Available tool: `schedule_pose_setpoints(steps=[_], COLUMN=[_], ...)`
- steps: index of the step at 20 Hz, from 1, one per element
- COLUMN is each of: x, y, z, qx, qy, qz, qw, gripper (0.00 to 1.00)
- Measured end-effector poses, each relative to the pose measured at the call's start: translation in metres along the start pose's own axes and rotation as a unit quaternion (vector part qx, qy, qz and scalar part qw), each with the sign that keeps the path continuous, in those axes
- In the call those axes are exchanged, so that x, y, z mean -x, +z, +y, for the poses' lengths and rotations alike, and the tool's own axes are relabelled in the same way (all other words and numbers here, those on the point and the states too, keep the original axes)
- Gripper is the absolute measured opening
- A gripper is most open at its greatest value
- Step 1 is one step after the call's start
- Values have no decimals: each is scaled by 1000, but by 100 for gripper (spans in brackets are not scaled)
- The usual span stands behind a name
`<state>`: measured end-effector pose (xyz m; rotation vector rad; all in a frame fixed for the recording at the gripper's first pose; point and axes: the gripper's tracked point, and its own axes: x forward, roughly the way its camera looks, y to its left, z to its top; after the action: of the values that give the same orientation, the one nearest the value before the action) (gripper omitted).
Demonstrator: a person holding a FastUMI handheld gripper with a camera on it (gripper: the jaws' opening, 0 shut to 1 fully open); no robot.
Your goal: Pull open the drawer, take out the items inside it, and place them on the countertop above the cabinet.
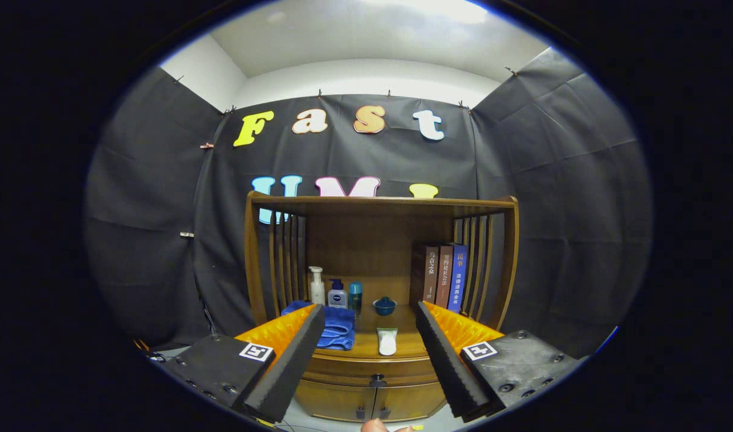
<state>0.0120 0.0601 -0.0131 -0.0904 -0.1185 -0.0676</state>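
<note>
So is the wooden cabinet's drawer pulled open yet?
No, the wooden drawer sits flush and closed, its dark knob beyond the open gripper.

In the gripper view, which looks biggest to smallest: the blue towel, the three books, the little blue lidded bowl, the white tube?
1. Books
2. Blue towel, partly hidden by a finger
3. White tube and blue lidded bowl look alike; too close to rank.

The open gripper holds nothing.
</note>
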Motion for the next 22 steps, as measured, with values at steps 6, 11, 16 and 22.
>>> schedule_pose_setpoints(steps=[6,11,16,22], x=[-3,-6,-10,-8], y=[-1,0,-9,-7], z=[4,20,33,40], qx=[9,-5,0,8], qy=[1,12,20,17], qz=[-2,-6,2,-5], qw=[1000,1000,1000,1000], gripper=[99,99,99,99])
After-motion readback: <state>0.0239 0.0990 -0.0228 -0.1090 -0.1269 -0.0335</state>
